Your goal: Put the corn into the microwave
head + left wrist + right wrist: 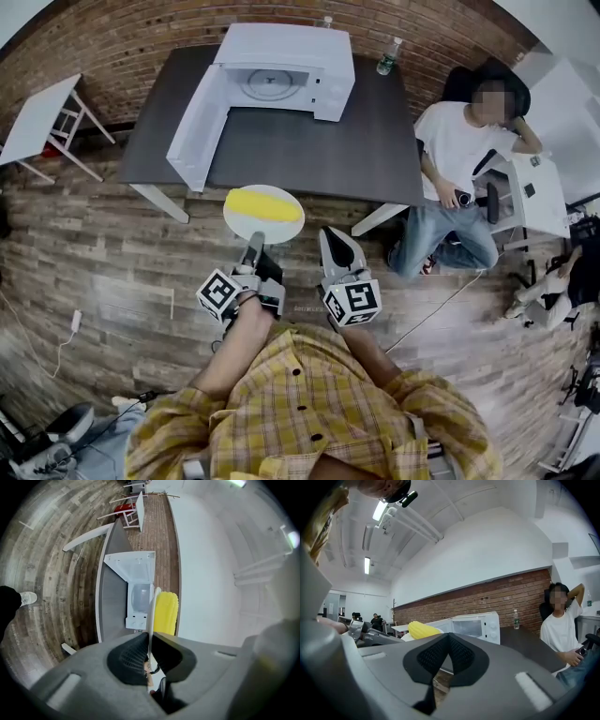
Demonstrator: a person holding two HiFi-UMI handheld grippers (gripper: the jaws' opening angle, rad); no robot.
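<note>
We pinch the rim of the plate (pixel 286 223) in our left claw (pixel 254 242), level so the corn (pixel 253 203) stays on it, mid-frame, short of the open microwave (pixel 281 70) on the table (pixel 375 141); right claw (pixel 336 246) closed, empty.

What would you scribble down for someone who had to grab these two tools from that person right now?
Left gripper: jaws shut on the rim of the round white plate, which carries the yellow corn cob.
Right gripper: jaws shut, nothing between them, beside the left one.
White microwave oven: on the dark grey table, its door swung open.
Done: corn is up on its plate, held short of the table.
Left: carry it to the microwave and set it inside.
</note>
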